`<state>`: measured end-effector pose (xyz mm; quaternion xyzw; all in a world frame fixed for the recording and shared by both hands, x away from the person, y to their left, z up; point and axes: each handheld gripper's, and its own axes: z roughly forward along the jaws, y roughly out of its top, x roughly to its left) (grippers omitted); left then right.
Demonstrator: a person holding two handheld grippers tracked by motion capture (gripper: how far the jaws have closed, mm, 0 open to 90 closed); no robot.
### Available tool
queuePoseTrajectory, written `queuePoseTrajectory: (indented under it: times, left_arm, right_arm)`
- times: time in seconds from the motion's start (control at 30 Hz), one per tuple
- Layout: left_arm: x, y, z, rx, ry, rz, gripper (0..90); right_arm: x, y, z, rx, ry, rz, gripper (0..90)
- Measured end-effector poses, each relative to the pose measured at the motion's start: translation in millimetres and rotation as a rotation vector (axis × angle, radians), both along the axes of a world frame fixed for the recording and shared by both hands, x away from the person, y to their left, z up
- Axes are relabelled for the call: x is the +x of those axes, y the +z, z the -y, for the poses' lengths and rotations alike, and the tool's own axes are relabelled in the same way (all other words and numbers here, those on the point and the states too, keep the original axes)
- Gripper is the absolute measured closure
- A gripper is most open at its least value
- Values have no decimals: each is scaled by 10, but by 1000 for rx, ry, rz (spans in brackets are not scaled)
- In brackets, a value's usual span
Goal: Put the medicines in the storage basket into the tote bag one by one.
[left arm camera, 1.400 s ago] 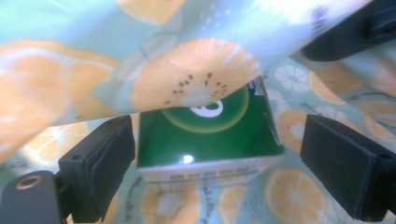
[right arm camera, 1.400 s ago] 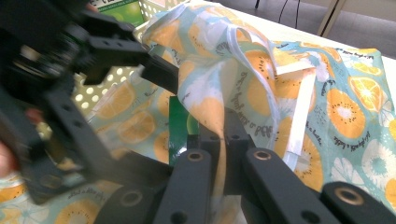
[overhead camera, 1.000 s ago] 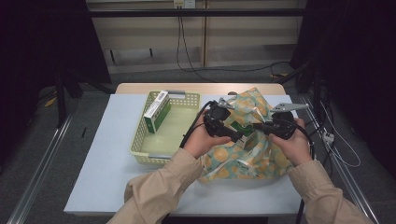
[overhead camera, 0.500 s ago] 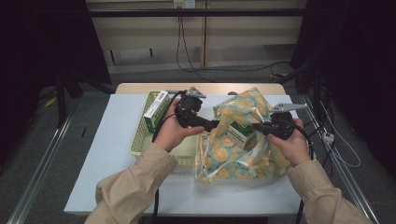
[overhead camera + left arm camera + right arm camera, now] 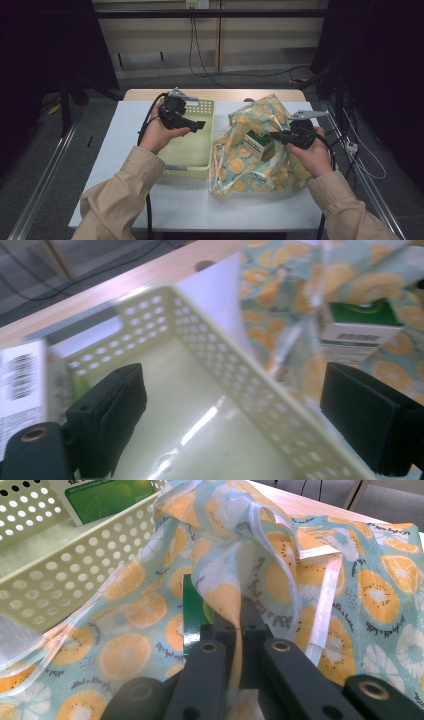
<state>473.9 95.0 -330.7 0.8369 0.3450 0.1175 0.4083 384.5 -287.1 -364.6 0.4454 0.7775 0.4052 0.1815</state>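
left tongs [image 5: 199, 125]: apart, over basket [image 5: 192, 162] | right tongs [image 5: 274, 135]: clamped on bag [image 5: 260, 170]

Left tool [image 5: 199, 125] now over basket [image 5: 207, 107], away from bag [image 5: 260, 165].

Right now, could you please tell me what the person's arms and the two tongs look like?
Both arms wear beige sleeves. The left tongs and the right tongs are black, each topped by a grey three-cornered plate, with a black cable trailing from the left.
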Motion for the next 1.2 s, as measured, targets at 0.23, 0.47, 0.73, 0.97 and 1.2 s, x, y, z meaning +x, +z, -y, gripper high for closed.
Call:
queuePoseTrajectory:
  times: [0.23, 0.47, 0.73, 0.97, 1.2]
  left_arm:
    - [190, -24, -320, 16, 86, 23, 117]
    - [336, -168, -473, 77, 154, 19, 136]
    - [425, -348, -555, 148, 200, 7, 181]
    - [435, -409, -543, 152, 229, -25, 337]
    - [417, -527, -463, 202, 217, -81, 521]
  right_arm:
    - [12, -8, -31, -3, 10, 4, 900]
    - [29, 7, -24, 1, 10, 1, 900]
    - [25, 8, -10, 1, 8, 0, 900]
    - [28, 8, -8, 2, 10, 2, 900]
    - [20, 16, 3, 1, 10, 3, 900]
